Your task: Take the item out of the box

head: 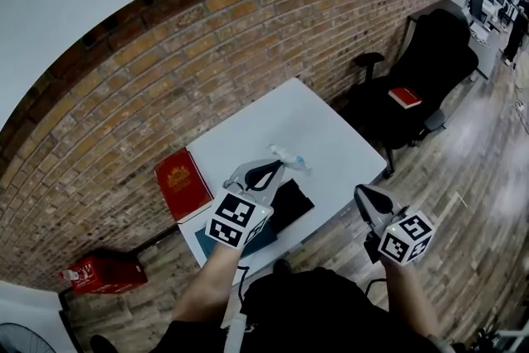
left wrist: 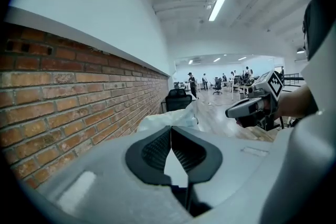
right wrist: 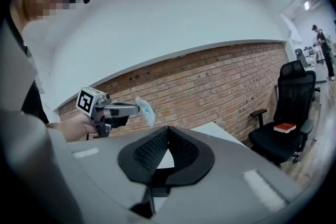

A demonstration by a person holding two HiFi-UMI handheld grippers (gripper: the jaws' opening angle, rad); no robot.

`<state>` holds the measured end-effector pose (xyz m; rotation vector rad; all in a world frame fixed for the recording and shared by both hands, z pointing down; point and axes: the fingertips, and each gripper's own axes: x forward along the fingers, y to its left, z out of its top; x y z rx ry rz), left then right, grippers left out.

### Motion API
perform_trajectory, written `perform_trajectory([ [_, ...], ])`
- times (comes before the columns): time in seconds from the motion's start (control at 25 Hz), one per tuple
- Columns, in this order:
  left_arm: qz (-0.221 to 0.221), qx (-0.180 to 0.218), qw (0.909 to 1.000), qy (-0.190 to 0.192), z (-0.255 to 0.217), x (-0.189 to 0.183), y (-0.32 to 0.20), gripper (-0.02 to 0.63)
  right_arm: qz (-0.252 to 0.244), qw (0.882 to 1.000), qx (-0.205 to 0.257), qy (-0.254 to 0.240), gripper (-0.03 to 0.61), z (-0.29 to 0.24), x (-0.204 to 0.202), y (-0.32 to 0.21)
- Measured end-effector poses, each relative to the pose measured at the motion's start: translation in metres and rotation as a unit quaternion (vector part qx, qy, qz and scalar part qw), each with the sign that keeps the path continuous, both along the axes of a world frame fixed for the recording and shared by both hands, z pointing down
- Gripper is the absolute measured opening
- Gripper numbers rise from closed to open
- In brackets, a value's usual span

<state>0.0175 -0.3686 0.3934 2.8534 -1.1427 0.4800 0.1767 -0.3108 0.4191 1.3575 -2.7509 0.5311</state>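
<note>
A brick wall (head: 207,54) runs behind a white table (head: 306,116). A red book (head: 183,183) lies just beside the table's left edge, and farther left a red carton (head: 103,273) sits by the wall. To the right stands a black office chair (head: 430,66) on the wood floor (head: 463,211) — another red book (head: 405,97) on its seat.

The counter (head: 322,124) is white, and the box (head: 293,202) on it is black. The packet (head: 291,157) is translucent white with a blue patch. The left gripper (head: 275,164) is grey, and its cube carries black-and-white squares. At the counter's nine o'clock a red book (head: 183,182) bears a gold emblem. The brick wall (head: 207,54) is red-brown with pale joints.
</note>
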Motion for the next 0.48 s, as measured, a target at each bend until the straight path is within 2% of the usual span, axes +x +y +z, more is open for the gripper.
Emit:
perform_trajectory([
  [0.32, -0.020, 0.003, 0.9980, 0.060, -0.002, -0.006, 0.014, 0.006, 0.003, 0.999, 0.031, -0.021, -0.002, -0.015, 0.002, 0.008],
  [0.48, -0.033, 0.002, 0.9959, 0.085, -0.002, -0.008, 0.014, 0.006, 0.003, 0.999, 0.040, -0.012, -0.002, -0.017, 0.004, 0.012],
])
